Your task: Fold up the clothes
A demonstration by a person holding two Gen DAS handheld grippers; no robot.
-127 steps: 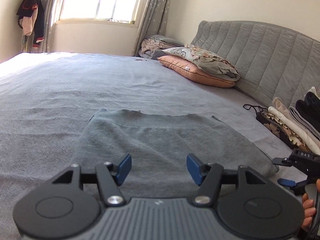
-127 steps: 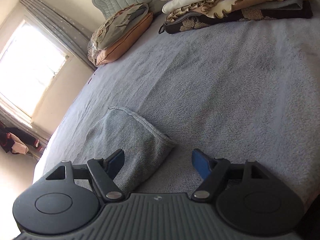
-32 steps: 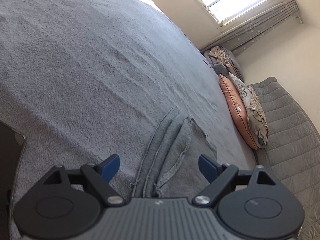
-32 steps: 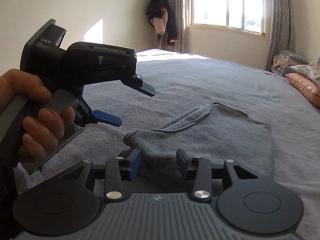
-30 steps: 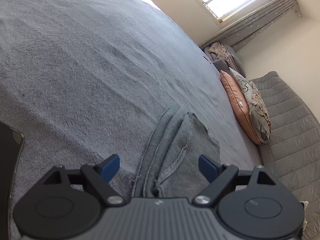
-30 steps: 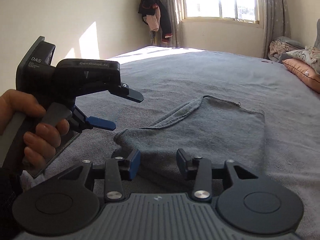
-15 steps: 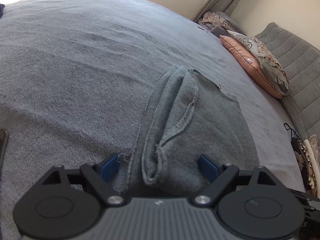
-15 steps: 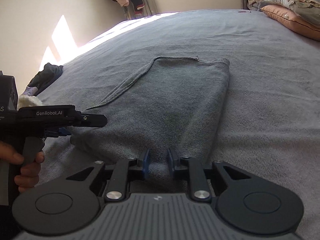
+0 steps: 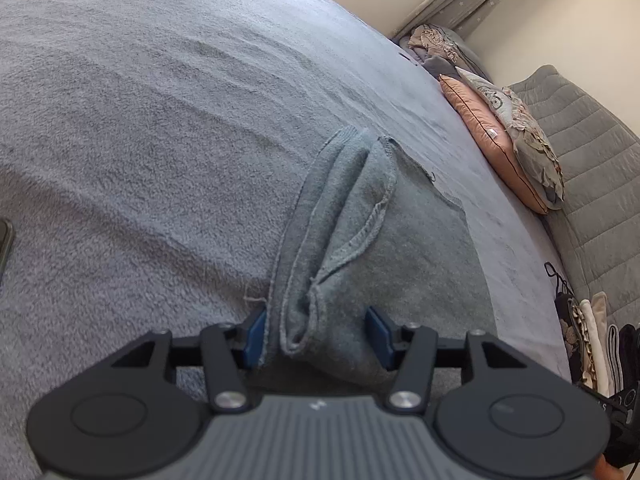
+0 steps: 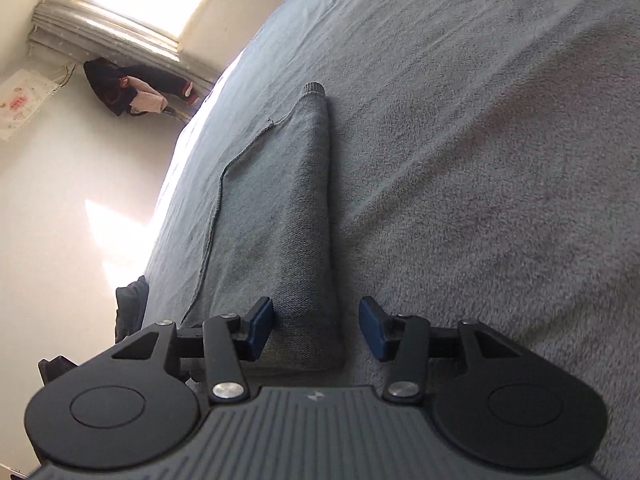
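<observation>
Since the earlier frames your left hand-held gripper (image 9: 316, 334) has dropped onto the near end of the folded grey garment (image 9: 384, 240), and its jaws have just been closing, with the bunched hemmed layers between them. From the left wrist, the left pad is against the cloth's edge while the right pad stands just off it, so you straddle the stack but do not yet pinch it. One garment lies on the bed (image 9: 140, 120), its long axis running straight away from you toward two pillows (image 9: 508, 148) by the headboard. One pile of folded clothes (image 9: 596, 340) sits at the far right.

From the right wrist, your right hand-held gripper (image 10: 316, 328) has rolled over and its jaws have just been opening; they stand apart around the garment's folded edge, the left pad touching, the right pad clear. The garment stretches lengthwise ahead. Each hand sits at its own near corner, equally close, so the next lift likely needs both pinching together.
</observation>
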